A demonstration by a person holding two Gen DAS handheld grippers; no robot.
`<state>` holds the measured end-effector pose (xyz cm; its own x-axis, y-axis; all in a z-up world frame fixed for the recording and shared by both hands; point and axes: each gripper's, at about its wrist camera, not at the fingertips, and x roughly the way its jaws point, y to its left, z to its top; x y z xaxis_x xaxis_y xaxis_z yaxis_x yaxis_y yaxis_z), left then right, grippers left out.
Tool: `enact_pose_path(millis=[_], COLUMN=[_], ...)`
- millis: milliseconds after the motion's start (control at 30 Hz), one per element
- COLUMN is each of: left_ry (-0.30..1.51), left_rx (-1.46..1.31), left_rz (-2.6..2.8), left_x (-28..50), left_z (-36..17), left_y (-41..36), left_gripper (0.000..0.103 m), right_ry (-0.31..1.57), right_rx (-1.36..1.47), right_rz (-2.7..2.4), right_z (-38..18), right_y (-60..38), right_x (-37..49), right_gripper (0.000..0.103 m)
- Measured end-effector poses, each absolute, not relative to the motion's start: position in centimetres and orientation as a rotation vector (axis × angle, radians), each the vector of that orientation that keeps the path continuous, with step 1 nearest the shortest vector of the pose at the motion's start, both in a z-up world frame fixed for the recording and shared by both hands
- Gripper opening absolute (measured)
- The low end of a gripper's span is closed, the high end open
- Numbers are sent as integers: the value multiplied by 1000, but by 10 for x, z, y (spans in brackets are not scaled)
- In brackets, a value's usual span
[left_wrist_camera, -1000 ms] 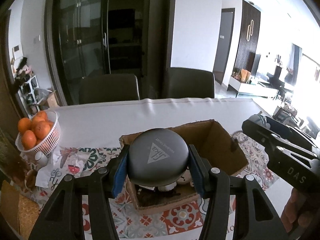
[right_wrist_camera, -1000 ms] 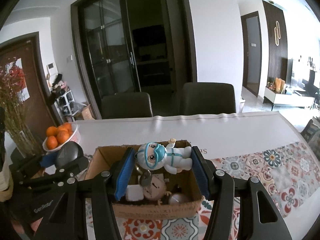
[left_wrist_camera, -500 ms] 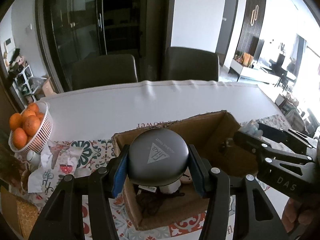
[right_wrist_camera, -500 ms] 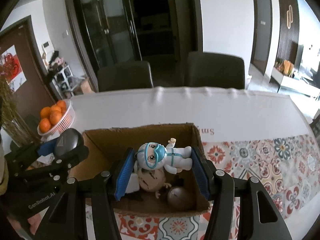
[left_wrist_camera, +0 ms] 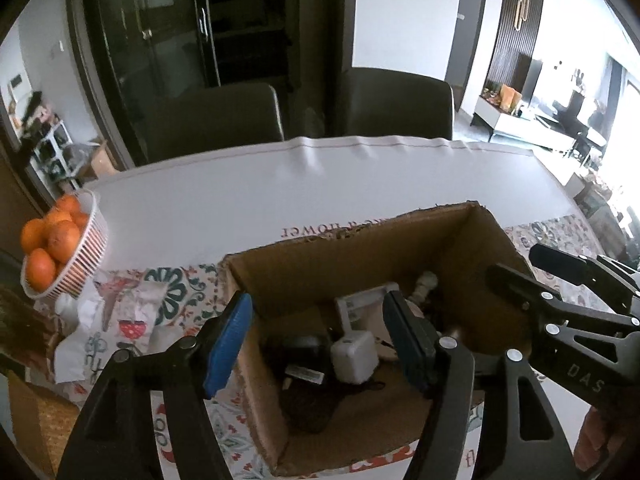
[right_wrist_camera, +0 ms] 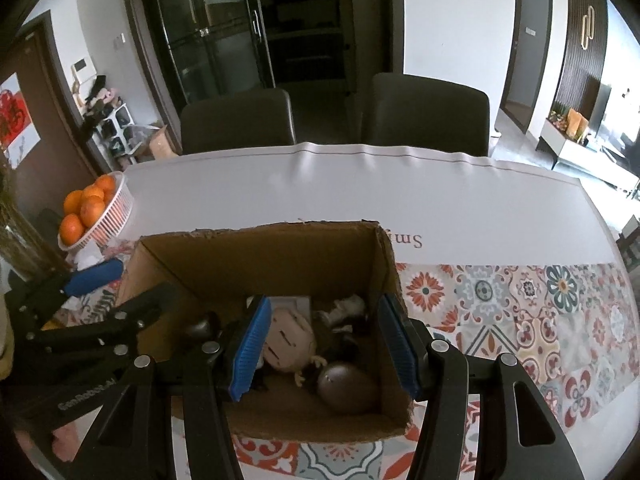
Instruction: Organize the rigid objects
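Left wrist view: the left gripper points steeply down. Its blue-padded fingers have just been opening and now stand apart with nothing between them. Through the gap lie a white cube-shaped charger and a black plug-like block, both on the floor of the open brown cardboard box. The left finger hangs over the box's left wall, the other over its inside, so this hand sits toward the box's left edge rather than its middle.

In the right wrist view, the right gripper is likewise spread and grips nothing. Both of its pads are inside the box outline, the right one close to the right wall. Directly below the gap lie a pale doll head with a tan face and a dark brown round ball. A small white figure, too jumbled to make out well, lies further in toward the back wall.

The things sorted so far are therefore straight beneath both pairs of fingers, and I judge that both hands must lift clear before the next pick. No loose rigid item shows on the tiled-pattern cloth of the surface. Only the white basket of oranges stands further off to the left, nearer the left hand.
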<state>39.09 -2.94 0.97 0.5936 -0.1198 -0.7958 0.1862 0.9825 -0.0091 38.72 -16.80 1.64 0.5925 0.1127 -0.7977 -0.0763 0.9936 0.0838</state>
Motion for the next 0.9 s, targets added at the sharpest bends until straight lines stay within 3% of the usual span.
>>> enact_pose_path(millis=[533, 800, 900], left_ry=[783, 702, 644], left_rx=[42, 51, 54], left_rz=[-130, -128, -112], left_x=[324, 273, 250], left_z=[53, 72, 80], left_y=[-16, -9, -6], left_gripper=[73, 82, 90], right_ry=[807, 716, 692], right_rx=[34, 28, 36], right_rz=[61, 36, 33], right_z=[57, 79, 85], right_y=[-164, -160, -160], right_x=[324, 273, 255], right_gripper=[57, 57, 60])
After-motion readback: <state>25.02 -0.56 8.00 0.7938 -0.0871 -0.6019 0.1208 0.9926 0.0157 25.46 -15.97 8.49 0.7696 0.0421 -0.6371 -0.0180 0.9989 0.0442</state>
